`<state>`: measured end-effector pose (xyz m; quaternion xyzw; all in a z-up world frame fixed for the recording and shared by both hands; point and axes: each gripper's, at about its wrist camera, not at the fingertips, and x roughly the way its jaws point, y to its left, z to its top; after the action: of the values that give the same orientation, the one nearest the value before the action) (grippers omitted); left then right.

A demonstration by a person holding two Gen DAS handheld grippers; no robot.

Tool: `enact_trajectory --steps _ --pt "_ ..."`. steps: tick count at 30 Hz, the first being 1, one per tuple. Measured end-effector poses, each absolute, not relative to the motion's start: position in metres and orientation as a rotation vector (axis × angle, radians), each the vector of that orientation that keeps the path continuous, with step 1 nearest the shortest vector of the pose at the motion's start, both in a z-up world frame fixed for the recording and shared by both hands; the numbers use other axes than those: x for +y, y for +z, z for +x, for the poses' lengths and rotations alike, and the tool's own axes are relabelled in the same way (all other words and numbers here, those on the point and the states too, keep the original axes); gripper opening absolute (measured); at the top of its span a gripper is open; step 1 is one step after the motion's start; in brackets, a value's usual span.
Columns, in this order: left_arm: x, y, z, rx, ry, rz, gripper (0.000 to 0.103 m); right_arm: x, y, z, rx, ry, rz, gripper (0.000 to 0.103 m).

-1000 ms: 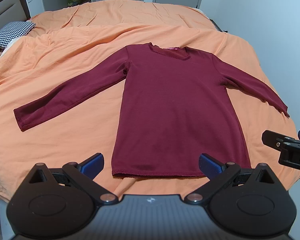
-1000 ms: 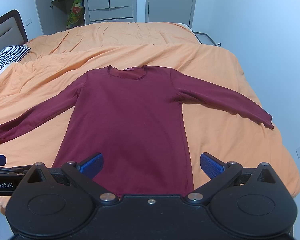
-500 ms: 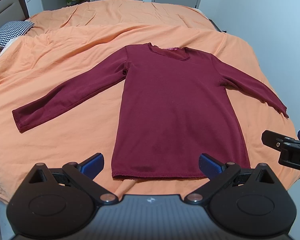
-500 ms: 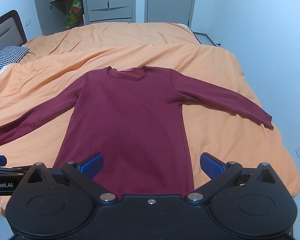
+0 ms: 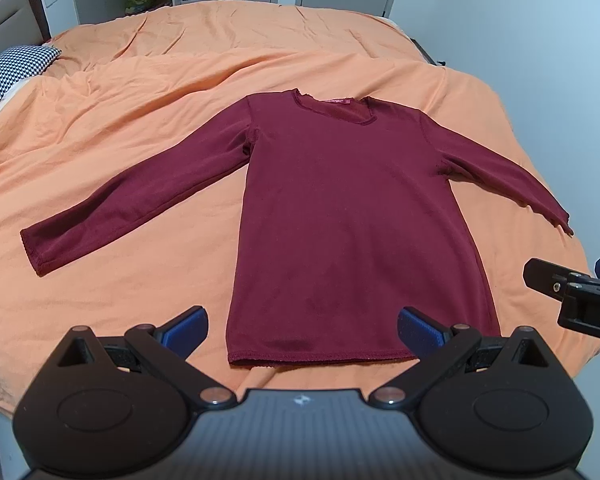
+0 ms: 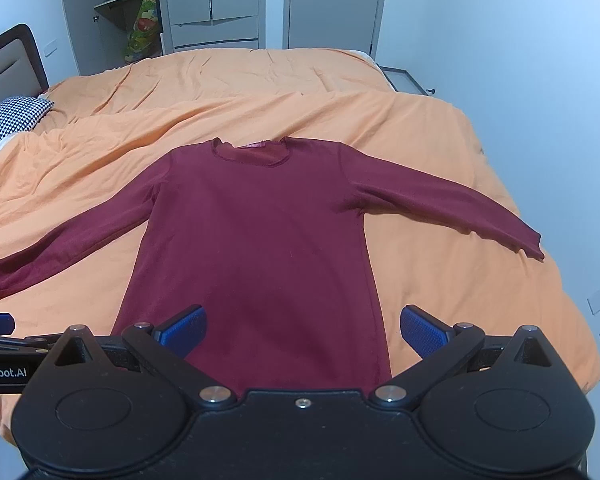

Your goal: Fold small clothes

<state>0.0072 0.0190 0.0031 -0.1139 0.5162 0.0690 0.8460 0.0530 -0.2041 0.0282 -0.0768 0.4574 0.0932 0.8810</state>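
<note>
Below, the right tongs (image 6: 302, 330) hide the maroon shirt (image 6: 260, 248) hem.

The left gripper (image 5: 302, 330) eases slightly toward 9 o'clock, so the shirt (image 5: 340, 216) sits a little nearer 3 o'clock.

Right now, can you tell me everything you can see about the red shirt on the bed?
The shirt is dark red, long-sleeved, and looks soft and slightly fuzzy. It lies flat and unfolded on the orange bedspread, neck away from the cameras, hem nearest them. Both sleeves are spread out to the sides and angled toward the hem. A pink label shows inside the neckline. The hem has a stitched edge. Nothing but the bedspread touches it: the left claw and right claw are open, with nothing held.
</note>
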Motion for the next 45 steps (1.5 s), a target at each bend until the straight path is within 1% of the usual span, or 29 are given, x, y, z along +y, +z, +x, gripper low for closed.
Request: enact_trajectory --steps 13,17,19,23,27,33,41,42,45 --pt "0.047 -0.010 0.019 1.093 0.033 -0.241 0.102 -0.188 0.030 0.044 0.945 0.124 -0.144 0.102" --pt "0.063 -0.025 0.026 1.115 -0.073 -0.355 0.102 -0.184 0.033 0.038 0.886 0.087 -0.121 0.102" --pt "0.064 -0.029 0.031 1.121 -0.117 -0.365 0.102 -0.184 0.033 0.034 0.847 0.096 -0.120 0.102" --pt "0.056 -0.031 0.045 1.129 -0.142 -0.337 0.102 -0.194 0.027 0.038 0.904 0.130 -0.032 0.102" --pt "0.039 -0.028 0.063 1.094 -0.142 -0.303 0.102 -0.219 0.023 0.051 0.932 0.135 0.068 0.102" --pt "-0.004 -0.029 0.104 1.087 -0.112 -0.216 0.102 -0.298 0.008 0.095 0.914 0.052 0.204 0.102" --pt "-0.078 -0.049 0.184 1.119 0.000 -0.204 0.102 -0.465 -0.043 0.209 0.882 -0.057 0.307 0.102" --pt "-0.089 -0.052 0.196 1.123 0.016 -0.190 0.102 -0.488 -0.053 0.224 0.882 -0.063 0.336 0.102" --pt "-0.119 -0.061 0.228 1.116 0.026 -0.179 0.102 -0.550 -0.088 0.270 0.887 -0.080 0.446 0.095"
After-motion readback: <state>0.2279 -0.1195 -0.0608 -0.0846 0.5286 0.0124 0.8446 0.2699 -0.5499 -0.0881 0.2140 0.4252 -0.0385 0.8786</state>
